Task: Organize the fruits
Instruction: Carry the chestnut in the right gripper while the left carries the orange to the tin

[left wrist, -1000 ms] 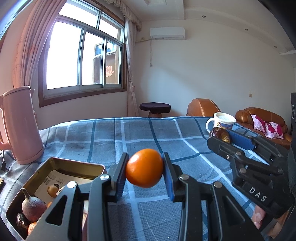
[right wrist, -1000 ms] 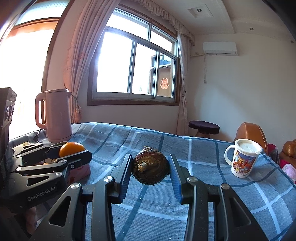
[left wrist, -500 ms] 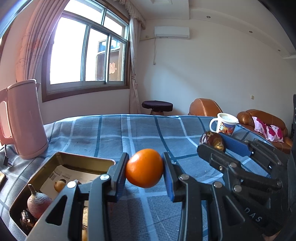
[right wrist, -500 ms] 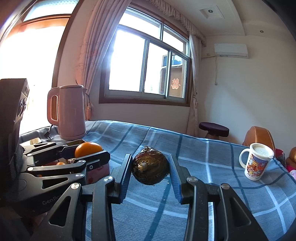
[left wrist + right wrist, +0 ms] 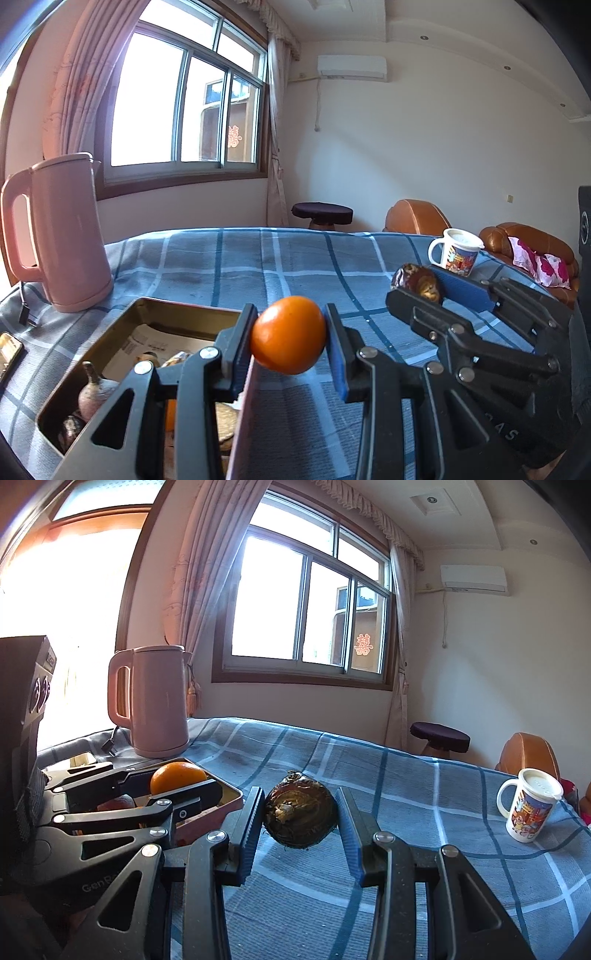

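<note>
A: Left claw (image 5: 289, 334) is clamped on the orange (image 5: 289, 335), pads pressing both sides. Where's the tin?

B: Just below and left of it. The tin (image 5: 177, 314) sits open on the table (image 5: 295, 258), and the orange hangs at its right rim, over the near corner.

A: And the right claw (image 5: 300, 818)?

B: Clamped on the brown fruit (image 5: 300, 816), held above the cloth, right of the tin and farther from it.

A: So the left one is nearer.

B: Yes. I'd judge a small shift left puts the orange over the tin; the brown fruit must cross farther, past the left claw.
</note>
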Action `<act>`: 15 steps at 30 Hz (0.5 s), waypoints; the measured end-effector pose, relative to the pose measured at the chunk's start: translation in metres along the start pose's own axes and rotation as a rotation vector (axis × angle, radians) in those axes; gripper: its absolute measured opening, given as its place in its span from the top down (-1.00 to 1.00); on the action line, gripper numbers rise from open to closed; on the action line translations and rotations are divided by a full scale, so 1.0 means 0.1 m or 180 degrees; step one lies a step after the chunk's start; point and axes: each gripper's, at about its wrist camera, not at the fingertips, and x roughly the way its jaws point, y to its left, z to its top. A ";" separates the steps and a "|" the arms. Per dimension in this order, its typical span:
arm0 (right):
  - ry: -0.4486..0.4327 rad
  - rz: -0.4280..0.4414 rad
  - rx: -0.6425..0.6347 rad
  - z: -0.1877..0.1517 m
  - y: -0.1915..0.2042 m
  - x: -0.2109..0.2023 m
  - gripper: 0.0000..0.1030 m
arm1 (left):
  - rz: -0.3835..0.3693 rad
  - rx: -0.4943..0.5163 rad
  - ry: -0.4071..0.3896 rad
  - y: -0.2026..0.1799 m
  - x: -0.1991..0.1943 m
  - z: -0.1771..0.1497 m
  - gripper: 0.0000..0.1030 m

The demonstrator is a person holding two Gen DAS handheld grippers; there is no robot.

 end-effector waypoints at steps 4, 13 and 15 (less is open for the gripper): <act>0.0011 0.0032 -0.0028 0.01 0.07 0.02 0.19 | 0.0064 -0.0002 -0.0027 0.08 -0.04 0.00 0.27; 0.0013 0.0114 -0.0100 0.04 0.22 0.06 0.19 | 0.0174 -0.0082 -0.0068 0.30 -0.12 -0.02 0.27; 0.0010 0.0133 -0.0120 0.05 0.26 0.06 0.19 | 0.0192 -0.0102 -0.0076 0.34 -0.14 -0.02 0.27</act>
